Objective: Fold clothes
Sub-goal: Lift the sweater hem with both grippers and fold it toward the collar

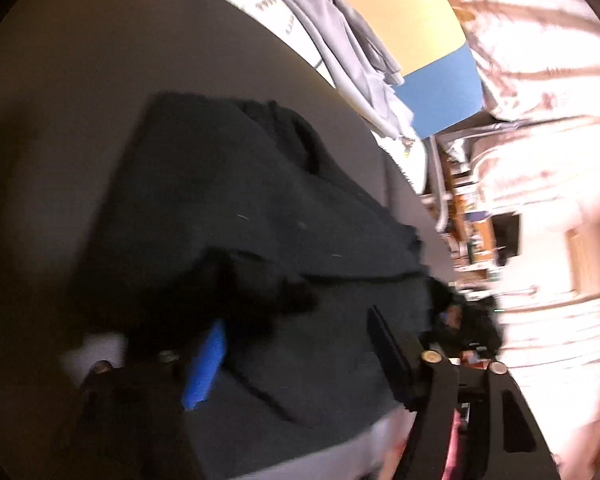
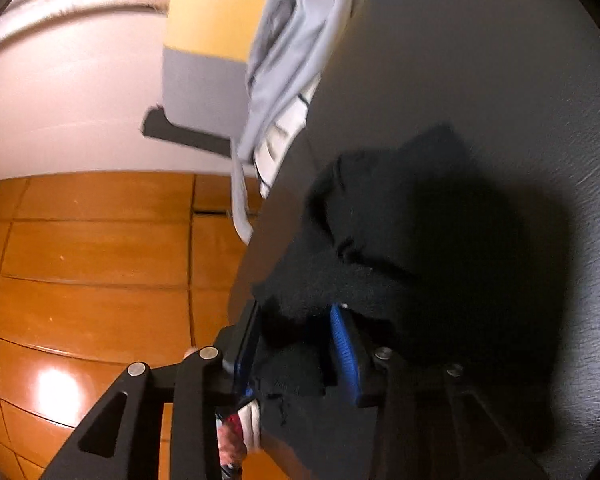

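A dark garment [image 1: 236,200] lies bunched on the grey table [image 1: 100,60], near its edge. In the left wrist view my left gripper [image 1: 296,320] stands open over it. One blue-padded finger [image 1: 206,364] and one black finger [image 1: 392,352] are set wide apart, with cloth spread between them. In the right wrist view the same dark garment [image 2: 400,220] hangs over the table edge [image 2: 260,248]. My right gripper [image 2: 296,308] is shut on a bunched fold of it, with both blue pads [image 2: 344,352] pressing the cloth. Both views are tilted and blurred.
A pile of light grey and white clothes [image 1: 340,40] [image 2: 296,60] lies at the far edge of the table. A yellow and blue panel [image 1: 420,28] stands behind it. An orange wooden floor [image 2: 92,260] lies below the table. Cluttered shelves [image 1: 472,216] are at the right.
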Demonstrator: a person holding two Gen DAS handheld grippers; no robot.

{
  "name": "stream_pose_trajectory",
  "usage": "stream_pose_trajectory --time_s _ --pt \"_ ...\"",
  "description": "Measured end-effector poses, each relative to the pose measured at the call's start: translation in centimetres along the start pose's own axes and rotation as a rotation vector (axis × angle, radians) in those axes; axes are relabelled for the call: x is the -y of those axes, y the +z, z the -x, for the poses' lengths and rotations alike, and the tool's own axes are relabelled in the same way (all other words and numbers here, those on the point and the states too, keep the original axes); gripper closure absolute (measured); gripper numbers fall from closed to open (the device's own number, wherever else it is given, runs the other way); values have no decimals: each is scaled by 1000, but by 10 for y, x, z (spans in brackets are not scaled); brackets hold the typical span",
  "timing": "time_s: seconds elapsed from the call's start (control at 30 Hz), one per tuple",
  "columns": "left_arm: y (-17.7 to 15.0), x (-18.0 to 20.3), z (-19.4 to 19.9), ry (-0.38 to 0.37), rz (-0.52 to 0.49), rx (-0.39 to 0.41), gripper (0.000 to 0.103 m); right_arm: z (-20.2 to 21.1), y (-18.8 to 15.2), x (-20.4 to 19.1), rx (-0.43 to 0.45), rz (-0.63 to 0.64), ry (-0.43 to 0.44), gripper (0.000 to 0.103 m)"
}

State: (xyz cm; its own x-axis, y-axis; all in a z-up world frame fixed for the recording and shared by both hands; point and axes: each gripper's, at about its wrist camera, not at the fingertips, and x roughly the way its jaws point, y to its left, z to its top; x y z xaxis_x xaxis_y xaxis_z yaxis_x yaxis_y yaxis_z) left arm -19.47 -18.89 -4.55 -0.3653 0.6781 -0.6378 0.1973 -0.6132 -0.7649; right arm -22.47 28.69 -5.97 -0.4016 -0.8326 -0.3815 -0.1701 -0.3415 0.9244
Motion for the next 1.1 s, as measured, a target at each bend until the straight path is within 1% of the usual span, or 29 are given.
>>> stream_pose_trajectory --time_s 0.03,0.07,0.13,0.17,0.27,0.3,0.37,0.47,0.5,0.57,0.6,0.63,0.67,0.7,0.73,0.8,0.87,0.93,0.97,1.03,1.07,1.1 --pt "3 -2 2 -16 24 17 33 -5 1 0 -21 -6 -1 65" --pt "6 -4 3 -33 48 34 33 -7 4 -1 -7 0 2 65" --pt "12 -9 6 -66 96 68 33 -13 10 -4 38 15 12 65" --pt "14 -11 8 -82 121 85 33 -12 14 -5 75 23 27 65" --pt "23 -17 12 -131 193 136 32 -7 22 1 169 22 14 65" --pt "26 -19 14 -147 217 153 32 -5 22 4 184 25 4 68" --pt "32 -23 17 -180 265 187 32 -1 20 9 207 33 -20 67" --pt "40 -30 21 -229 338 238 32 3 14 -2 234 140 -111 67" --pt "41 -32 24 -225 352 257 32 3 12 -8 239 177 -144 67" --pt "38 -37 32 -171 357 300 32 5 3 -22 255 278 -230 67" --pt "37 -38 36 -138 342 318 32 7 -3 -30 264 339 -278 67" --pt "34 -38 39 -98 309 332 32 5 -10 -37 261 389 -296 67" --pt "32 -34 39 -67 263 328 32 3 -17 -44 256 437 -308 67" --pt "28 -27 36 -47 202 306 32 0 -23 -51 250 486 -320 67" --pt "25 -21 32 -38 155 274 32 -2 -30 -57 244 534 -332 67" --pt "16 -10 20 -52 100 188 30 -15 -33 -65 203 556 -331 67" --pt "8 2 4 -75 78 116 25 -26 -32 -67 180 554 -335 67" --pt "5 13 -9 -61 57 78 24 -39 -30 -70 158 558 -349 67" --pt "6 19 -15 -43 42 71 24 -46 -28 -72 147 566 -362 67" --pt "11 36 -25 16 -1 85 25 -54 -28 -72 105 589 -404 67" --pt "17 42 -26 45 -18 109 25 -60 -27 -71 87 602 -433 67" --pt "26 45 -22 75 -31 153 25 -61 -27 -68 90 615 -462 67"
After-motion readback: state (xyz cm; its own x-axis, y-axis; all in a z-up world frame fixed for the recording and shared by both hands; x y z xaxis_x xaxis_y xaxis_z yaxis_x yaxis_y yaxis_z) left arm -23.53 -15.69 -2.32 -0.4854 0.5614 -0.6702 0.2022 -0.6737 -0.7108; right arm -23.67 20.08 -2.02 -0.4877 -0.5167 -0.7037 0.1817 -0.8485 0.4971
